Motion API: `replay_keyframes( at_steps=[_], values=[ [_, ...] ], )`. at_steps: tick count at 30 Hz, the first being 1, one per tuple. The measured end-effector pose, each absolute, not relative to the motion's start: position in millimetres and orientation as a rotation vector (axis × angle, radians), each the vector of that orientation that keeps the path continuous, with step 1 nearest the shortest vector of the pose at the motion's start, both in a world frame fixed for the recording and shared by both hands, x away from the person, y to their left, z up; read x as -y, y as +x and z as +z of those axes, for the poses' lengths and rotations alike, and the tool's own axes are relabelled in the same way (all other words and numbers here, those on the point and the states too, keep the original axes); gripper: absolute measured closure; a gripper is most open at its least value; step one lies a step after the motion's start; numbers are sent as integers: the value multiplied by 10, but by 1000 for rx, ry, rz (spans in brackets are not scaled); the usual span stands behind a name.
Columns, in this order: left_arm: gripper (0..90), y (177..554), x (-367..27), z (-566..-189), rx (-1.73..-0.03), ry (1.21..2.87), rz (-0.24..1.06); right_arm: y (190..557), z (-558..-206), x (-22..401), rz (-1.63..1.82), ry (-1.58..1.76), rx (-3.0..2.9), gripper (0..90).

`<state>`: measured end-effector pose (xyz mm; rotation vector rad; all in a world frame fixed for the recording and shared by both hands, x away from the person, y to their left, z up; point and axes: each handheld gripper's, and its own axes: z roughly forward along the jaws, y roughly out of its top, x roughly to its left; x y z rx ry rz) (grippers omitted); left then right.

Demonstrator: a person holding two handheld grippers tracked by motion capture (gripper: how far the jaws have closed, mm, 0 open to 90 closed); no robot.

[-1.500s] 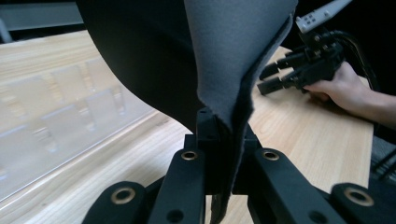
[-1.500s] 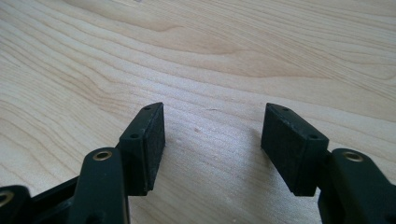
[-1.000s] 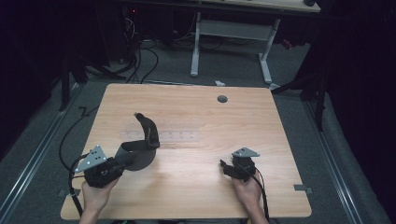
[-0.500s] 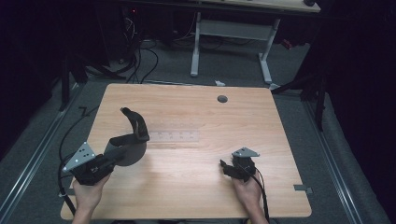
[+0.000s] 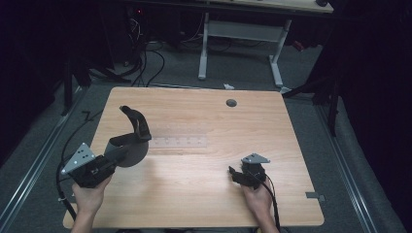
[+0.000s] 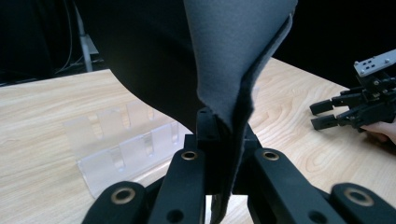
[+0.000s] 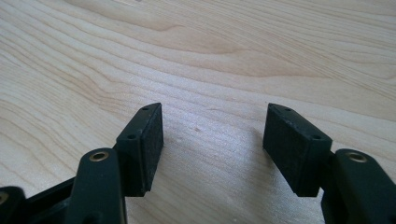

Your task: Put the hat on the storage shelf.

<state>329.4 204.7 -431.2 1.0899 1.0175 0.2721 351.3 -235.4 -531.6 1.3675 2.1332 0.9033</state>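
Note:
My left gripper (image 5: 114,157) is shut on the edge of a dark grey fabric piece (image 5: 130,149) with a black strap (image 5: 137,121) that curls upward, held above the left side of the wooden table (image 5: 194,194). In the left gripper view the grey fabric (image 6: 233,56) rises out of the pinched jaws of my left gripper (image 6: 219,135). My right gripper (image 5: 235,174) rests low at the front right, open. In the right gripper view nothing but bare wood lies between the pads of my right gripper (image 7: 212,140). The right gripper (image 6: 327,114) is also in the left gripper view, at the far right.
A clear plastic slotted rack (image 5: 177,142) lies flat mid-table, just right of the fabric; the same rack (image 6: 121,144) lies behind the left jaws. A round cable hole (image 5: 231,103) sits near the far edge. Beyond the table stand another desk's white legs (image 5: 204,48) and floor cables (image 5: 145,53).
My left gripper has shifted a little to the left with the fabric, whose strap now stands farther left. The right gripper has stayed put.

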Motion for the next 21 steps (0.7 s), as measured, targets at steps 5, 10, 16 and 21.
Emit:
replay_keyframes(
  at_steps=[5,10,16,21],
  values=[
    [866,3334,-2055,-4294,-1019,1079,275,3510,-5315,2352,903,1375,-2132,383],
    [866,3364,-2074,-4277,-1020,1078,287,3508,-5315,2353,902,1374,-2133,381],
    [866,3418,-2105,-4251,-1025,1067,307,3508,-5315,2352,902,1374,-2133,380],
    [866,3489,-2100,-4242,-1035,1062,316,3508,-5315,2353,902,1373,-2134,379]
  ],
)
